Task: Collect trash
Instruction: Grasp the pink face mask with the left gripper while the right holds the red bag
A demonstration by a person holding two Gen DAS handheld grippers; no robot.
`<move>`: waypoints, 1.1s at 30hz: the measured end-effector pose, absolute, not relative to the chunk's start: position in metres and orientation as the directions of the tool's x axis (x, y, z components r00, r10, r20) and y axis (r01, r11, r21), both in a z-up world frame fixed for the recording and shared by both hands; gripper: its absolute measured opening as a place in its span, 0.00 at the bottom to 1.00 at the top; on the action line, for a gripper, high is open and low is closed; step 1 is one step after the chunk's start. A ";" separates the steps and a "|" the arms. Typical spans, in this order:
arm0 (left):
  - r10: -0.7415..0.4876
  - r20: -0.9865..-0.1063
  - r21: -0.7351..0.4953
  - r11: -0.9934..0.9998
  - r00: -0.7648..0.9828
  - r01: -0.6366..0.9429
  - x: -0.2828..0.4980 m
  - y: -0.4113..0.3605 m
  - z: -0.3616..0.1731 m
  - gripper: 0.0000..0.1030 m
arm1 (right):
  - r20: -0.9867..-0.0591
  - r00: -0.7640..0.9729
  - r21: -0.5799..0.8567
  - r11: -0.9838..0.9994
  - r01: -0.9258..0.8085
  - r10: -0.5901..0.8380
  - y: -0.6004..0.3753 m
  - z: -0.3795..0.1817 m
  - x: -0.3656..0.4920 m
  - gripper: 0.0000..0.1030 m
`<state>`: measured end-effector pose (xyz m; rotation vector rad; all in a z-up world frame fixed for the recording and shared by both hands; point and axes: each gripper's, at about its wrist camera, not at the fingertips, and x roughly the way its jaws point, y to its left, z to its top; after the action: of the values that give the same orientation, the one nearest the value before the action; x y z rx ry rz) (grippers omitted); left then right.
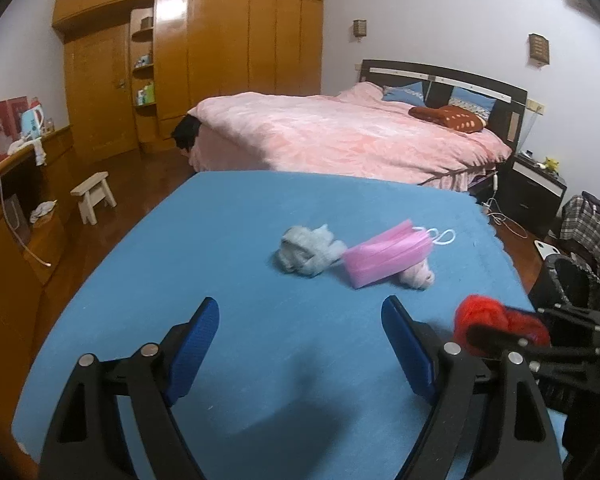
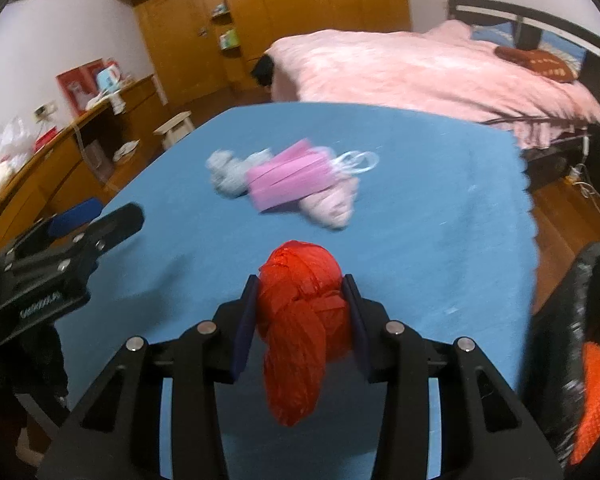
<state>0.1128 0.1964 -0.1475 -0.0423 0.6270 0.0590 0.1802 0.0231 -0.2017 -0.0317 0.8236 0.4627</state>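
From where I stand, a table spread with a blue felt-like cloth [image 1: 228, 240] fills the foreground of a bedroom, with a pink-quilted bed [image 1: 340, 136] behind it. On the left, the left tongs [image 1: 300, 320] hover low over the near part of the table, level and pointing toward the bed, their blue-padded fingers spread wide with nothing between them. Further toward the middle of the table lie three pieces of trash bunched together: a crumpled grey wad of tissue or cloth [image 1: 308, 252], then a flat pink pleated face mask with white ear loops [image 1: 388, 256] touching it, and a pale pink crumpled wad [image 1: 418, 274] partly tucked under the mask's right end. All three look light, soft and easily squashed; the wads could be pinched anywhere across their bulk, while the mask, lying nearly flat, seems best taken at its raised folded edge or its loops. On the right, the right tongs [image 2: 300, 292] are closed on a knotted bundle of crinkled red plastic bag or netting [image 2: 300, 320], gripping its rounded upper lump from both sides, with a tail of it hanging down between the arms. It appears light, springy and somewhat slippery, so a hold across the knot looks secure. These tongs are held above the table's near right part, close beside a black-lined trash bin [image 2: 580, 320] standing off the table's right edge.
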 end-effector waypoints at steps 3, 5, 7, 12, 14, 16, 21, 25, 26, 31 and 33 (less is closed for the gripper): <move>0.023 -0.585 -0.026 0.999 0.811 -0.047 0.126 0.188 -0.149 0.80 | -0.711 0.605 0.138 0.915 -0.379 0.358 0.010 -0.200 0.193 0.39; 0.012 -0.588 -0.025 0.999 0.809 -0.033 0.137 0.182 -0.152 0.80 | -0.711 0.616 0.132 0.925 -0.355 0.338 0.000 -0.201 0.203 0.39; -0.004 -0.595 -0.035 0.999 0.804 -0.021 0.151 0.177 -0.157 0.79 | -0.712 0.621 0.130 0.930 -0.343 0.328 -0.006 -0.202 0.210 0.39; -0.039 -0.621 -0.064 0.998 0.783 -0.001 0.186 0.170 -0.169 0.77 | -0.713 0.629 0.121 0.938 -0.326 0.311 -0.018 -0.205 0.226 0.39; -0.051 -0.631 -0.073 0.997 0.774 0.007 0.195 0.169 -0.175 0.75 | -0.713 0.630 0.119 0.938 -0.325 0.308 -0.018 -0.205 0.230 0.39; -0.072 -0.651 -0.091 0.996 0.756 0.017 0.208 0.168 -0.183 0.73 | -0.713 0.631 0.117 0.939 -0.324 0.306 -0.019 -0.205 0.235 0.39; -0.137 -0.686 -0.146 0.988 0.714 0.049 0.226 0.170 -0.195 0.70 | -0.713 0.631 0.115 0.938 -0.326 0.307 -0.020 -0.206 0.244 0.40; -0.182 -0.693 -0.169 0.982 0.697 0.088 0.235 0.163 -0.197 0.52 | -0.715 0.628 0.115 0.938 -0.327 0.307 -0.021 -0.208 0.247 0.40; -0.186 -0.692 -0.172 0.981 0.697 0.091 0.236 0.162 -0.197 0.45 | -0.715 0.628 0.116 0.938 -0.326 0.307 -0.021 -0.208 0.247 0.40; -0.200 -0.686 -0.175 0.979 0.699 0.109 0.239 0.152 -0.195 0.20 | -0.714 0.629 0.127 0.940 -0.316 0.308 -0.024 -0.207 0.248 0.40; -0.206 -0.679 -0.176 0.978 0.705 0.115 0.236 0.149 -0.192 0.12 | -0.713 0.631 0.127 0.941 -0.313 0.306 -0.026 -0.207 0.248 0.40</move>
<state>0.2362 0.1494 -0.1923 -0.1240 0.7689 -0.1789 0.2479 -0.0256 -0.2068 -0.0087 0.8143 0.3543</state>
